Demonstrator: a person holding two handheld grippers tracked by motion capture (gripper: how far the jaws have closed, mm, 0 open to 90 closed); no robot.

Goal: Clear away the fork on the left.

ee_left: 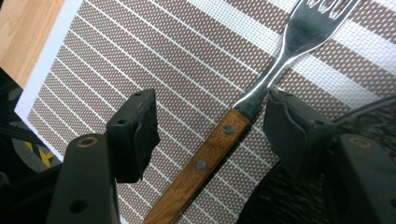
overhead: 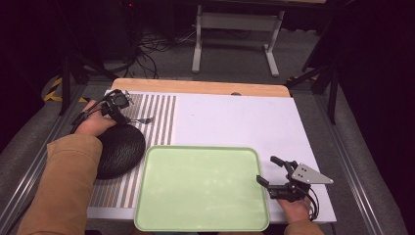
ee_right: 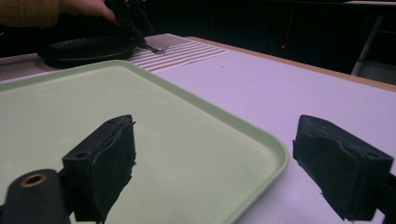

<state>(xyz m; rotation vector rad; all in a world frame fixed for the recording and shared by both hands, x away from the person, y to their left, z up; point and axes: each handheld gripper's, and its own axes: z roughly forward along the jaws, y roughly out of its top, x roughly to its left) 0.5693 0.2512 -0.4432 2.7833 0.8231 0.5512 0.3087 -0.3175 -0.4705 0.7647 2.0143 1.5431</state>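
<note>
Fork between the tongs, not gripped yet

The green tray (overhead: 201, 188) is bare, right tongs (overhead: 273, 172) wide open and holding nothing beside it; on the striped mat (ee_left: 154, 60), the left tongs (ee_left: 208, 128) stand half open around the fork (ee_left: 243, 112), wooden handle with two rivets, steel tines ahead; gripping and lifting remain

A fork (ee_left: 261, 88), steel with a riveted wooden handle, is laid flat on the striped placemat (ee_left: 154, 51) near the table's far left corner.

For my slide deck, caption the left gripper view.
Left gripper, jaws open, straddles a wooden-handled fork lying on a striped placemat.
</note>
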